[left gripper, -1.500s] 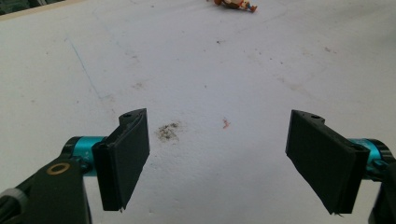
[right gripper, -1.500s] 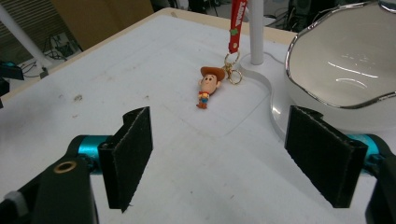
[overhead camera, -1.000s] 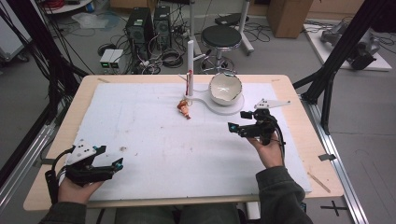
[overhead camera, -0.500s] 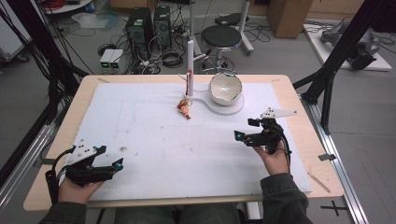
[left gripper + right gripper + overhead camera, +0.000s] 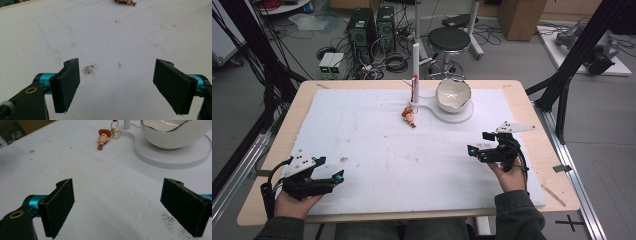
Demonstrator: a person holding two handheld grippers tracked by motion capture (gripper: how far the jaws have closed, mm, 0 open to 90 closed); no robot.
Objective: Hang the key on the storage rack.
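A small cowboy-figure keychain lies on the white mat next to a white stand with an upright post. A white bowl rests on the stand's round base. My right gripper hovers open at the mat's right side, jaws wide apart and empty, aimed toward the keychain and bowl. Near the front left corner, my left gripper is held open with nothing between its jaws.
The white mat covers a wooden table; it carries small dark smudges. Beyond the table stand a round stool, computer towers and cables on the floor. Black frame struts rise at the right.
My right gripper has drawn back toward the front right of the mat, away from the bowl. The left gripper has stayed where it was.
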